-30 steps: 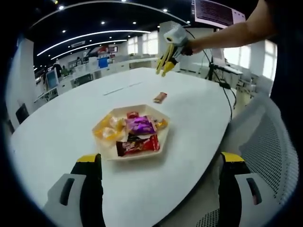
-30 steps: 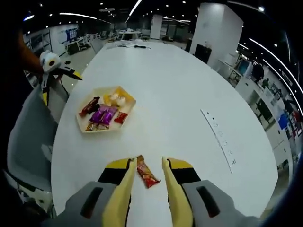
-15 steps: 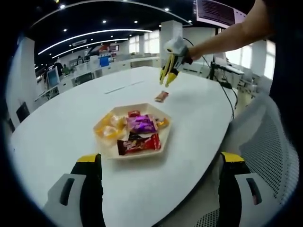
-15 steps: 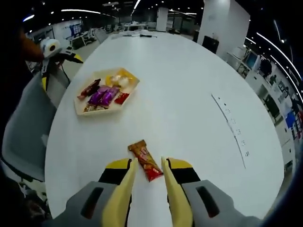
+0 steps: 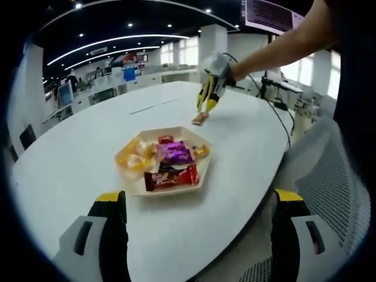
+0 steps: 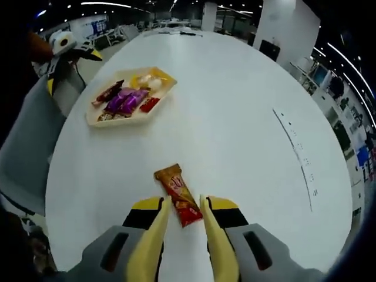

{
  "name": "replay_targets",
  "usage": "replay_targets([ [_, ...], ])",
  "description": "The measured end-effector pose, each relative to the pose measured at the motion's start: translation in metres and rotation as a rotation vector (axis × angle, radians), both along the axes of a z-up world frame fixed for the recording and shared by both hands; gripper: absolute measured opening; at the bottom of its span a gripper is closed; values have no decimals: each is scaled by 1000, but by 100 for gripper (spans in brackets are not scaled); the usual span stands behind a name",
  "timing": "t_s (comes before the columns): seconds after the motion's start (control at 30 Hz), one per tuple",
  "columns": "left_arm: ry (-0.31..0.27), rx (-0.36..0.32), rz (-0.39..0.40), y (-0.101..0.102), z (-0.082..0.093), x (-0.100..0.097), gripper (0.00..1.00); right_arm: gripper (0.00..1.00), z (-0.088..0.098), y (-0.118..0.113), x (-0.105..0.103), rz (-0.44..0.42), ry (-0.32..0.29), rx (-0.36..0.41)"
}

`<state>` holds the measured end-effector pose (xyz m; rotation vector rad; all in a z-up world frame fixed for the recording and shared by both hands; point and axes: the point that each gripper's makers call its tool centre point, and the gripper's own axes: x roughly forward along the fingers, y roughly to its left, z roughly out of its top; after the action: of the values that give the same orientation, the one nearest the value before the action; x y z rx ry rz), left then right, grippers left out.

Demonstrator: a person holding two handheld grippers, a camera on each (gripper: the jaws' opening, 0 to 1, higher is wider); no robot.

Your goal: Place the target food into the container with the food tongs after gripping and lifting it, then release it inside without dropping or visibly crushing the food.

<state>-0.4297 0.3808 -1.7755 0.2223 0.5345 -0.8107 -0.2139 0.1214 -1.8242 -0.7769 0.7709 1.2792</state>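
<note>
One loose snack bar in a red and orange wrapper lies flat on the white counter, apart from one shallow, pale, many-sided tray that sits nearer the counter's edge. In the left gripper view the tray holds several wrapped snacks: a dark red bar at the near side, a purple packet in the middle, yellow-wrapped pieces on the left, a small red piece at the far side and an orange piece on the right. The exact count of yellow pieces is hard to tell.

There are two tools. The right tool carries yellow tongs, whose two tips stand slightly apart, one on each side of the near end of the loose bar; whether they touch the wrapper cannot be told, and the bar rests on the counter. In the left gripper view that same right tool points steeply down at the bar, at the end of a person's outstretched bare forearm that reaches in from the upper right.

The left tool has its jaws spread wide and holds nothing, above the counter's near edge and short of the tray. In the right gripper view it shows beyond the counter's edge, above a grey mesh chair.
</note>
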Motion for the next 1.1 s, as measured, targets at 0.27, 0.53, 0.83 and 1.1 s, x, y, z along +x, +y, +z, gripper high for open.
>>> replay_targets([
  [0.27, 7, 7, -2, 0, -2, -1, 98, 27, -14, 2, -3, 47, -6, -61],
  [0.53, 7, 8, -6, -1, -2, -1, 98, 23, -13, -1, -4, -76, 52, -52],
  [0.83, 7, -16, -2, -1, 1, -1, 99, 21, -13, 0, -3, -115, 45, -78],
  [1.1, 9, -24, 3, -1, 3, 0, 99, 22, -3, -1, 1, -146, 42, -74],
])
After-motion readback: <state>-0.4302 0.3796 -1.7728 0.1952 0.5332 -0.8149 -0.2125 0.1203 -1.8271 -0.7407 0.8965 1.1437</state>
